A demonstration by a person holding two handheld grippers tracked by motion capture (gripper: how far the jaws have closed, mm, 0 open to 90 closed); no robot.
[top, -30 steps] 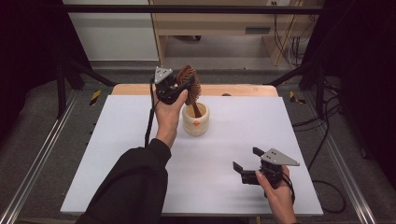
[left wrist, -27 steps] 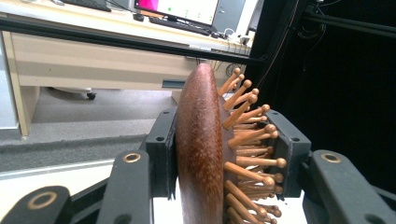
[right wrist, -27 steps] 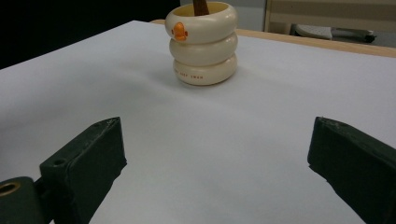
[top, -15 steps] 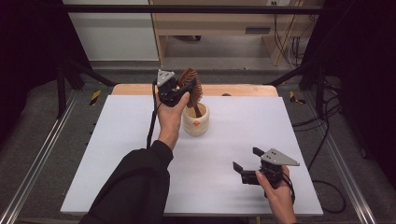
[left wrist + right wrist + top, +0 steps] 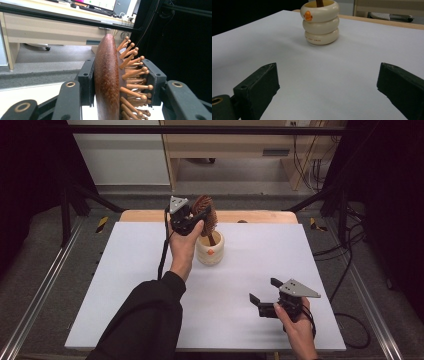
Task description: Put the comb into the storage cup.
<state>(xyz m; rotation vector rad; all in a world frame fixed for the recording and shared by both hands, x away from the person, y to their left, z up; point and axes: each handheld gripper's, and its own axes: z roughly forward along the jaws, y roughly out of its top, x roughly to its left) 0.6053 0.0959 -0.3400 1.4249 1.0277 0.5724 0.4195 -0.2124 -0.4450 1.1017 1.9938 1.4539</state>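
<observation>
Over cup (image 5: 210,251), left gripper (image 5: 192,217) clamps hairbrush (image 5: 206,212) head, handle inside; right gripper (image 5: 265,296) jaws apart.

A cream, ring-stacked cup (image 5: 320,22) on the white tabletop (image 5: 352,65) carries the only lettering on show: a short line of small brown print on its lowest ring, too blurred to read. An orange duck-like emblem (image 5: 307,15) sits on the top ring, at the cup's 10 o'clock side in the right gripper view. No other readable text, number or brand appears.
</observation>
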